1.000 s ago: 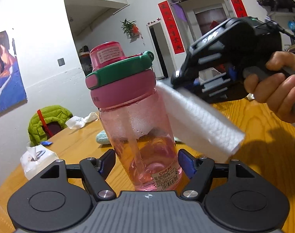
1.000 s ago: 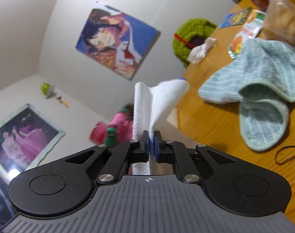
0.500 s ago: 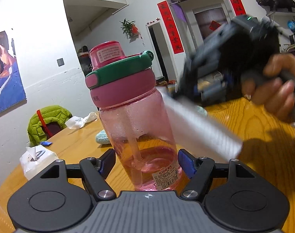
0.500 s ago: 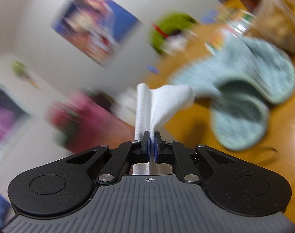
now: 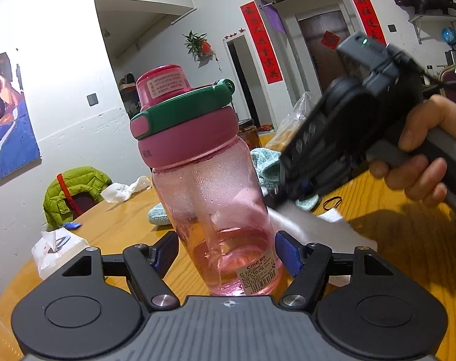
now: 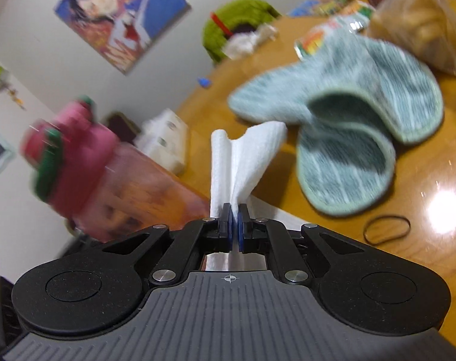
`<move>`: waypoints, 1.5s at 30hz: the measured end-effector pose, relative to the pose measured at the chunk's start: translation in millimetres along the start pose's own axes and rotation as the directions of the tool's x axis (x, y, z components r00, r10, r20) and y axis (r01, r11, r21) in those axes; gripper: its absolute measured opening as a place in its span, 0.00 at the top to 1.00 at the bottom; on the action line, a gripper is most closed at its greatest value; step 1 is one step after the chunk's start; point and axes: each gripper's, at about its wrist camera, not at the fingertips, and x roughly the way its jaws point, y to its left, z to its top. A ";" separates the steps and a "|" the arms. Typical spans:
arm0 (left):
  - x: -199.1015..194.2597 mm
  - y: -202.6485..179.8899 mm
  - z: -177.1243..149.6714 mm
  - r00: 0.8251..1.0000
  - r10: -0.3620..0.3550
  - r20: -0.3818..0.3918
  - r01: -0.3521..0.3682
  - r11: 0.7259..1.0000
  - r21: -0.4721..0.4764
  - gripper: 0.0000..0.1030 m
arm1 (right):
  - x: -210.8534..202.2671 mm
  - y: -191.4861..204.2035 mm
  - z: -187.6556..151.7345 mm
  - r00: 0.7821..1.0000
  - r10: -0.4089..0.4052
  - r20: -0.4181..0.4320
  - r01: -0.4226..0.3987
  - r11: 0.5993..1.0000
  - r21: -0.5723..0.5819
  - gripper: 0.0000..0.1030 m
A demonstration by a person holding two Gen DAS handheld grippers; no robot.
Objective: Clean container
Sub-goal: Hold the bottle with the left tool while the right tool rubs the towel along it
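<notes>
A pink bottle point(image 5: 215, 210) with a pink and green lid stands upright on the wooden table, a little water in it. My left gripper point(image 5: 226, 252) is shut on the bottle's lower body, a blue pad on each side. My right gripper point(image 6: 234, 225) is shut on a folded white paper towel point(image 6: 246, 162). In the left wrist view the right gripper point(image 5: 291, 192) holds the blurred towel point(image 5: 312, 228) against the bottle's lower right side. In the right wrist view the bottle point(image 6: 86, 174) is blurred at the left.
A teal cloth point(image 6: 357, 138) lies crumpled on the table point(image 5: 408, 246), with a rubber band point(image 6: 387, 229) near it. A tissue pack point(image 5: 58, 249) sits at the left. A plastic bag of food point(image 6: 423, 24) and a jar point(image 5: 249, 132) stand behind. A green jacket point(image 5: 74, 189) hangs at the table's far edge.
My right gripper has swept the paper towel down the bottle's right side, from near the lid to near the base. The left gripper and the bottle have stayed put.
</notes>
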 end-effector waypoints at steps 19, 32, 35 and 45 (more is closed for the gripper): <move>-8.7 -1.2 3.9 0.998 -0.054 -0.018 0.054 0.998 -0.016 0.30 | 12.1 -14.0 12.1 0.981 0.174 0.090 -0.184 0.975 0.127 0.91; 6.8 15.1 1.6 0.996 -0.084 0.010 0.084 0.994 -0.066 0.27 | -6.0 9.4 5.9 0.996 0.084 -0.036 -0.085 0.996 -0.033 0.91; 6.2 12.4 1.3 0.997 -0.075 0.010 0.075 0.995 -0.062 0.27 | -4.3 8.0 5.4 0.996 0.085 -0.011 -0.085 0.996 -0.011 0.91; 5.4 10.4 1.7 0.998 -0.069 0.012 0.069 0.996 -0.064 0.27 | -21.1 -6.1 1.5 0.966 0.243 0.091 -0.252 0.961 0.110 0.90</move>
